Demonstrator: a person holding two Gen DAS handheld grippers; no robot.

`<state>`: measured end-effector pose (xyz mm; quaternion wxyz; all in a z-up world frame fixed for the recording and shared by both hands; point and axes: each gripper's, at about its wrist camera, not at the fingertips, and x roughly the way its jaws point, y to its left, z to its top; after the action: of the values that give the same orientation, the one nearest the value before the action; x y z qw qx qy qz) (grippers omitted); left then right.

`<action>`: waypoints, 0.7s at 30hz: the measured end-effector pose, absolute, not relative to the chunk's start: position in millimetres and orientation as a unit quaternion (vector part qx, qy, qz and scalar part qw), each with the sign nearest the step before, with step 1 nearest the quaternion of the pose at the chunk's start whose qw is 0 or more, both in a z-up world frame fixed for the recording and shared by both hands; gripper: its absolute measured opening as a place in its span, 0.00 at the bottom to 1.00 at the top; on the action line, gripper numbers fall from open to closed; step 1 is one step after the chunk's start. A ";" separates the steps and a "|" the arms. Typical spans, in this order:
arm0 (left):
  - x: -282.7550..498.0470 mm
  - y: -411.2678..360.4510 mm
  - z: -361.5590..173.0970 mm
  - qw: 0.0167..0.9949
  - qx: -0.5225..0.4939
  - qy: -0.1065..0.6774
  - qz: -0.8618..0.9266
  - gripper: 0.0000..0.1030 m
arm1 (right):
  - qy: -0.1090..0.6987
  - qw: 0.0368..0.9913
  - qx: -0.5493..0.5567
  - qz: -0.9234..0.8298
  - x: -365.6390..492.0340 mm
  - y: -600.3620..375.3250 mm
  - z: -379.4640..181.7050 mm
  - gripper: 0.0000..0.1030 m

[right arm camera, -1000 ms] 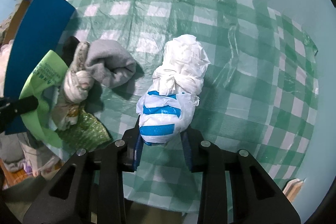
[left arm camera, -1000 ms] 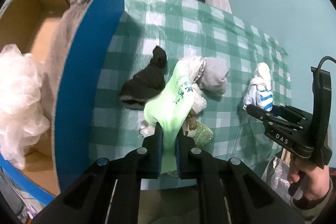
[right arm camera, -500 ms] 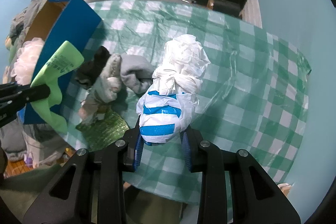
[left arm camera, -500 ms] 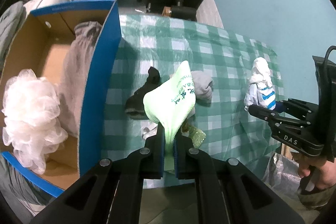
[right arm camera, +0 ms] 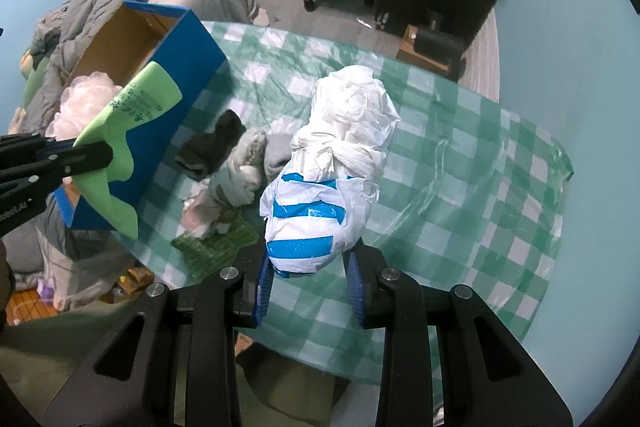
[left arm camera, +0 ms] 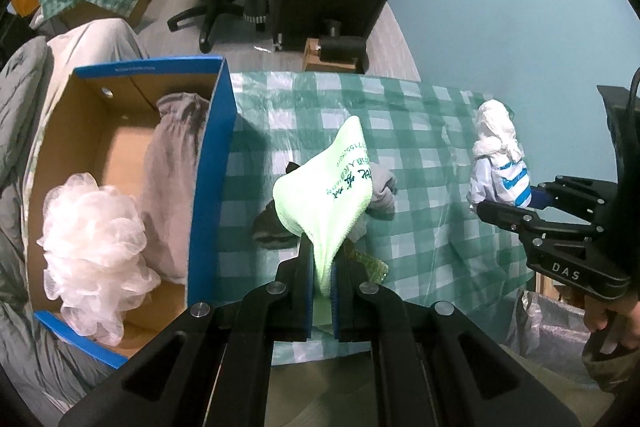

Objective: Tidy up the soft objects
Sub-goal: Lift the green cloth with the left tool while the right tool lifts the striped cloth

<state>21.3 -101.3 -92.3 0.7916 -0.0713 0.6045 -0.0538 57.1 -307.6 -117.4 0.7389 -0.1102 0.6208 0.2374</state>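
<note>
The left hand-held gripper (left arm camera: 322,285) pinches a green cloth (left arm camera: 324,187), held above the table's (right arm camera: 460,187) left edge. The right hand-held gripper (right arm camera: 310,281) clamps a knotted white-and-blue plastic bag (right arm camera: 332,183) above the table's near edge. Beyond, socks (right arm camera: 212,147) lie beside the blue box (left arm camera: 210,167).

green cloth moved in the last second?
Yes. The left gripper has lifted the green cloth off the pile on the checkered tablecloth; it now hangs clear.
</note>
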 end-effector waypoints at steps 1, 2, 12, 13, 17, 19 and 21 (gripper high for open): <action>20.5 -100.3 -90.3 0.794 -0.069 0.602 -0.053 0.06 | 0.620 0.740 -0.110 0.238 57.3 -307.4 -115.0 0.29; 20.4 -99.6 -88.8 0.795 -0.068 0.601 -0.052 0.06 | 0.617 0.741 -0.110 0.240 57.5 -305.9 -110.9 0.29; 18.1 -91.3 -74.5 0.802 -0.058 0.592 -0.052 0.06 | 0.604 0.747 -0.120 0.250 59.9 -292.3 -88.8 0.29; 17.7 -90.0 -72.8 0.803 -0.059 0.591 -0.053 0.06 | 0.602 0.748 -0.121 0.252 60.2 -290.3 -86.5 0.29; 17.4 -84.9 -69.0 0.806 -0.056 0.587 -0.053 0.06 | 0.595 0.750 -0.123 0.262 61.8 -280.7 -77.9 0.29; 17.7 -80.7 -67.0 0.807 -0.056 0.585 -0.052 0.06 | 0.591 0.751 -0.126 0.266 62.6 -275.9 -74.9 0.29; 17.8 -76.8 -65.2 0.808 -0.055 0.585 -0.049 0.06 | 0.588 0.751 -0.129 0.272 63.7 -270.3 -72.6 0.29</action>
<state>17.8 -76.8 -65.2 0.8077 -0.0549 0.5850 -0.0491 63.7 -270.3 -72.6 0.7505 -0.1288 0.5882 0.2723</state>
